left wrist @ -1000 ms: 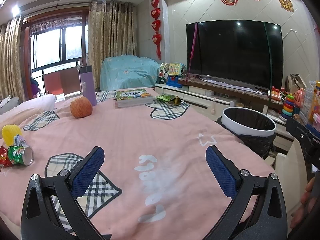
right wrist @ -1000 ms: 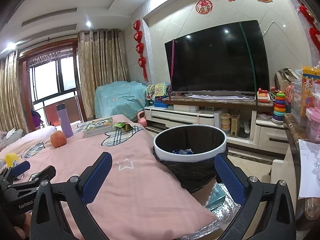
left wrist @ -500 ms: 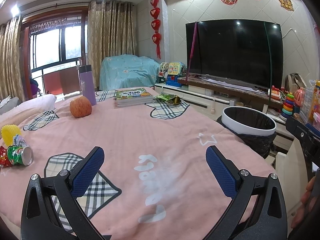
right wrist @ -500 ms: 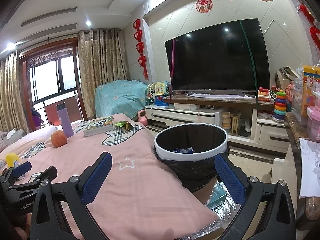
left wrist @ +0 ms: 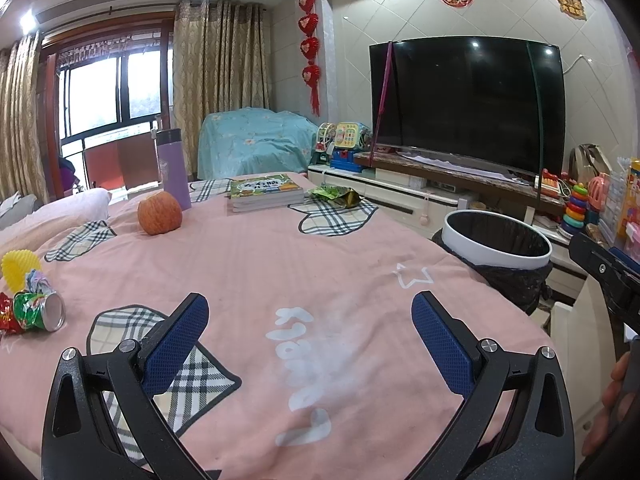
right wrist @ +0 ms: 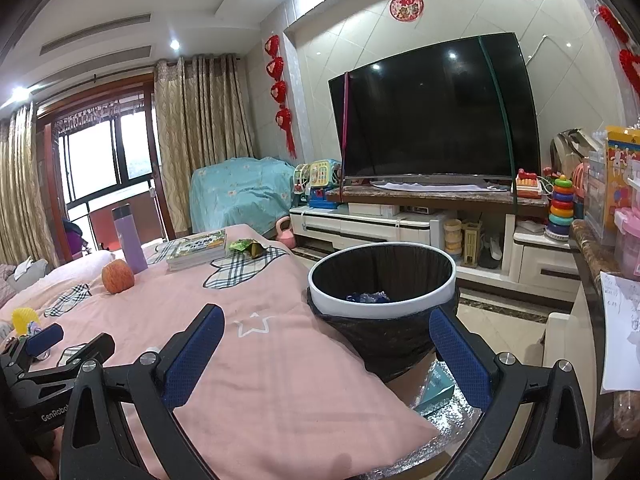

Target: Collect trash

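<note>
Over the pink blanket (left wrist: pixel 280 264), both jaws still spread, nothing moved.

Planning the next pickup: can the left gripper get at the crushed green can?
Probably yes: the left gripper, jaws open and empty, has only bare pink quilt between it and the crushed green can.

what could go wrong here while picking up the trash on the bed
1. The crushed can lies on its side on soft pink bedding; a nudge from the open left claw could roll it away.
2. The green wrapper lies right beside the books, so a grab might catch a cover.
3. The bin stands off the bed's edge; a drop from the open right claw could miss it.
</note>
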{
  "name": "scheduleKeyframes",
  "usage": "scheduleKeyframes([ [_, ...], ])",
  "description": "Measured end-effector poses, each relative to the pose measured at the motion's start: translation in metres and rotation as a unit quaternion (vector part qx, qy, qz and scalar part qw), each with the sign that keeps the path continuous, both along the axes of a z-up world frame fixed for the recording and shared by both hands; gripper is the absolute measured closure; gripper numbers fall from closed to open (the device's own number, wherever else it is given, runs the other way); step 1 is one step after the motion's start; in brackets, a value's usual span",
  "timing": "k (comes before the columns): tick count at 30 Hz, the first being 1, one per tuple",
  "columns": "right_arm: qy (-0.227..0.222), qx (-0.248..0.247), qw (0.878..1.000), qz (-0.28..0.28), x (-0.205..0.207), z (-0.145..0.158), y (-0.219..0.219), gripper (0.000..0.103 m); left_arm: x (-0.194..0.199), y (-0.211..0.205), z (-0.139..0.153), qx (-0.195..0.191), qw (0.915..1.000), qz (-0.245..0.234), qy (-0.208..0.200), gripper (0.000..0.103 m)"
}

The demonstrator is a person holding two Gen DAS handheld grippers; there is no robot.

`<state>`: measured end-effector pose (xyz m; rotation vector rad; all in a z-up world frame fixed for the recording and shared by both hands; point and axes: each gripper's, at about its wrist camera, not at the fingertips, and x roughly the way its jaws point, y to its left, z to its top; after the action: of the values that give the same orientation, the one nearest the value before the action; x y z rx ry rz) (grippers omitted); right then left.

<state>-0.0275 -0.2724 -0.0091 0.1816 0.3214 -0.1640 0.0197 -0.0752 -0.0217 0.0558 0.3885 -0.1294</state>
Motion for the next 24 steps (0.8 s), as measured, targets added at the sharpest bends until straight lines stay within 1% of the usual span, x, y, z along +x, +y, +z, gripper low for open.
scheduleKeyframes([
  [24,0.007,0.002,1.000,0.003,0.0043,-0.0033,-0.0019,0.000,0.0038,0.0032,-0.0030,-0.002,0.9999,-0.010,0.007,0.000],
])
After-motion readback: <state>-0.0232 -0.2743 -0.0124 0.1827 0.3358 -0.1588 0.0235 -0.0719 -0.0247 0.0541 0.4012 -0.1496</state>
